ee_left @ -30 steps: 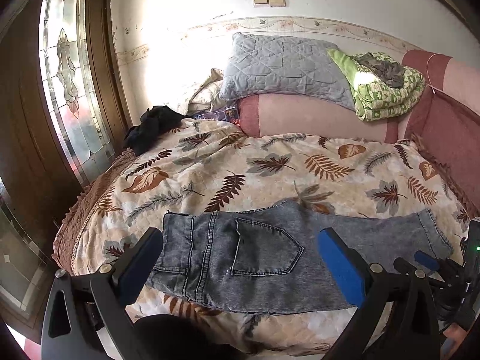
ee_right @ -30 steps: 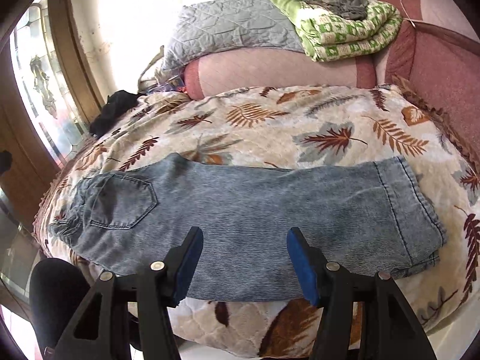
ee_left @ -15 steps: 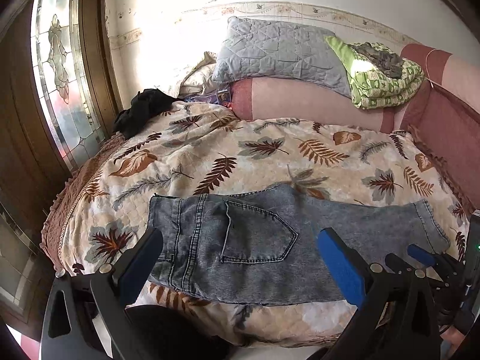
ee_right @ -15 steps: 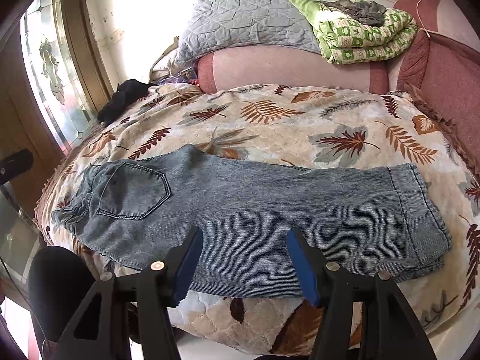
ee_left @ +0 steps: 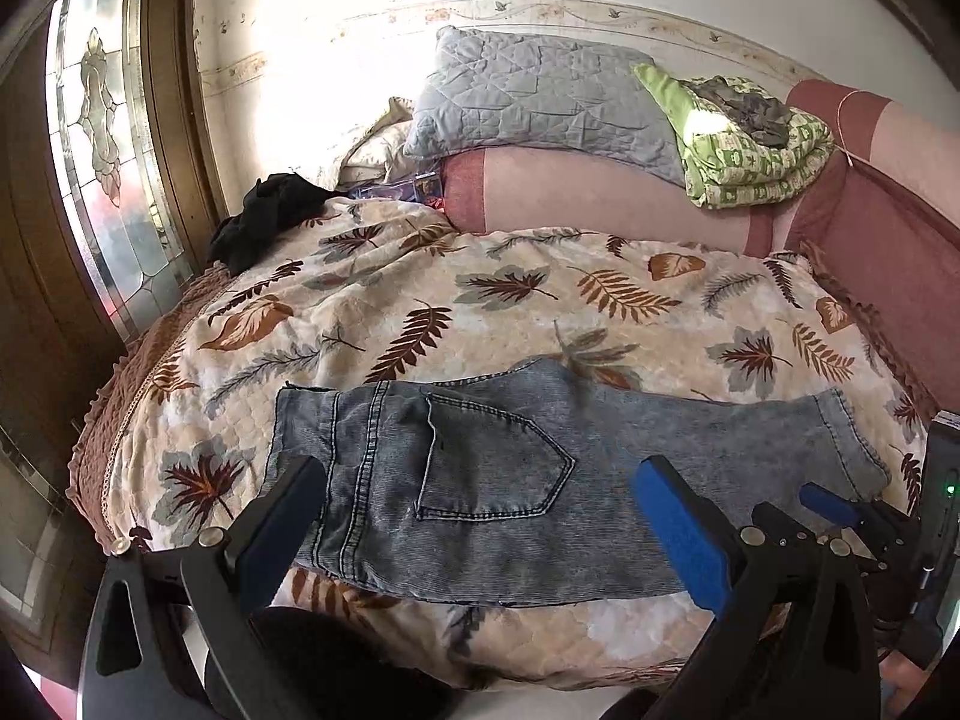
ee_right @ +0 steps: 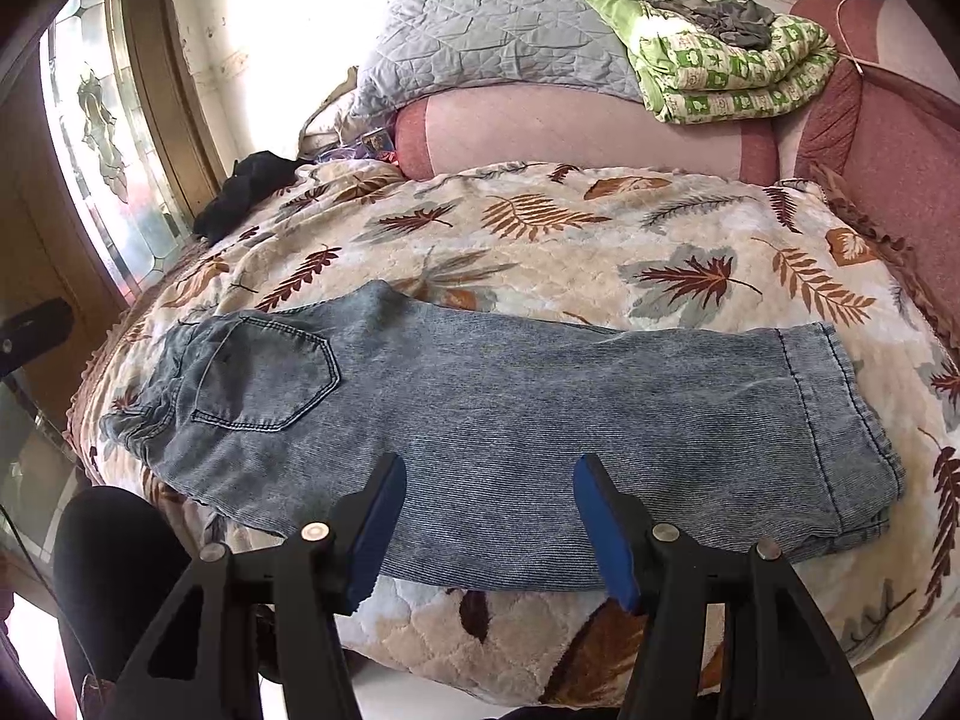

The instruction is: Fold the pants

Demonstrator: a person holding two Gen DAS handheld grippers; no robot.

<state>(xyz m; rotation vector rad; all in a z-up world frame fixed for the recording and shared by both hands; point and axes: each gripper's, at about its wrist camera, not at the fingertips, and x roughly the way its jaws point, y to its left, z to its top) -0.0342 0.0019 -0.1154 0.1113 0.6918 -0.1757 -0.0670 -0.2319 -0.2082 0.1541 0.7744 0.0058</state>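
While the grey-blue denim pants (ee_right: pixel 498 420) lie flat across the near part of the bed, folded lengthwise with one leg over the other, both grippers hang above the near edge with nothing between their jaws. In the right wrist view the waistband sits at about 9 o'clock, the back pocket (ee_right: pixel 264 372) faces up just beside it, and the hems reach toward 3 o'clock; the right gripper (ee_right: pixel 489 516) shows at 6 o'clock, its blue pads spread well apart over the lower edge of the leg, not touching the cloth as far as can be told. In the left wrist view the left gripper (ee_left: pixel 480 516) also stands at 6 o'clock with its jaws spread wide, the waistband beside its left finger and the pocket between the two fingers, farther back; the other gripper's tips show at about 4 o'clock near the hems. The pants rest on a cream quilted bedspread (ee_right: pixel 600 252) printed with brown and grey leaves. Beyond it, toward 12 o'clock, a pink bolster (ee_right: pixel 588 132) carries a grey quilted pillow (ee_right: pixel 480 42) and a folded green-patterned blanket (ee_right: pixel 732 72). A black garment (ee_right: pixel 246 192) lies in a heap at about 10 o'clock, near a leaded glass door panel (ee_left: pixel 102 138). A dark-clad knee (ee_right: pixel 108 552) of the person shows at 7 o'clock.
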